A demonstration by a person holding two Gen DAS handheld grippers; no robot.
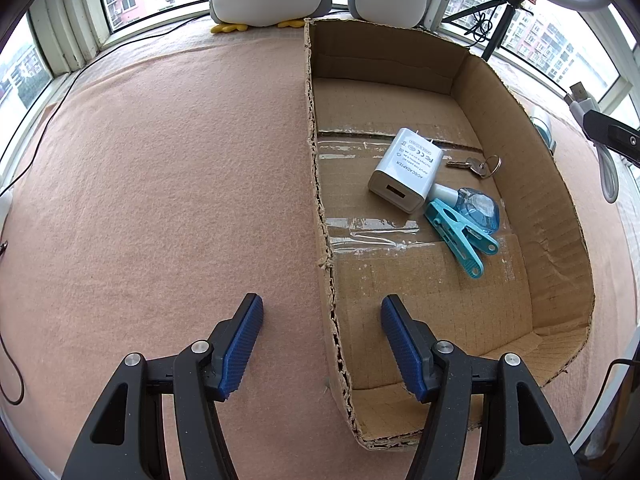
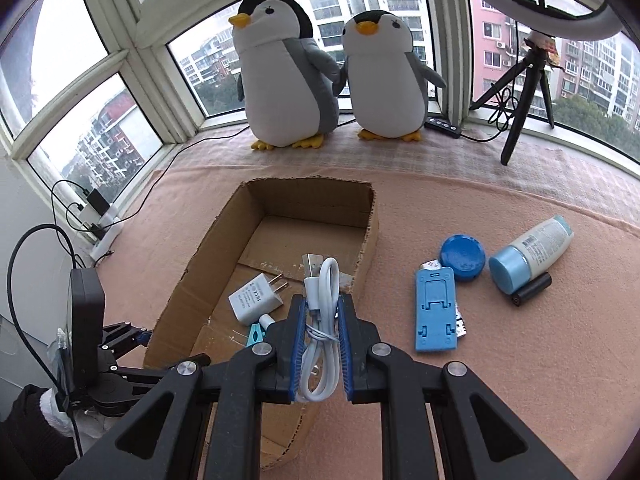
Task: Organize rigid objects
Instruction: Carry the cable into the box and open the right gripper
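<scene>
Jaws: right gripper point(image 2: 320, 344) pinching coiled cable point(image 2: 320, 320) above box point(image 2: 200, 276) edge; left gripper point(image 1: 322, 344) spread, empty. Risk: loose loops snag the wall, cable drops on counter point(image 2: 500, 360) outside.

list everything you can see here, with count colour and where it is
cardboard box: 1, brown, open, on the pink cloth
charger adapter: 1, white, in the box
keys: small bunch on a ring, silver, in the box, beside the adapter
small bottle: 1, clear blue, in the box
clothes peg: 1, teal, in the box, against the bottle
usb cable: 1, white, coiled, held over the box's near right corner
phone stand: 1, blue, on the cloth right of the box
round lid: 1, blue, right of the box
lotion bottle: 1, white with pale blue cap, lying down
small cylinder: 1, black, beside the lotion bottle
plush penguins: 2, grey-white, by the window
tripod: 1, black, at the window
left gripper: open, empty, over the box's left wall
right gripper: shut on the cable
</scene>
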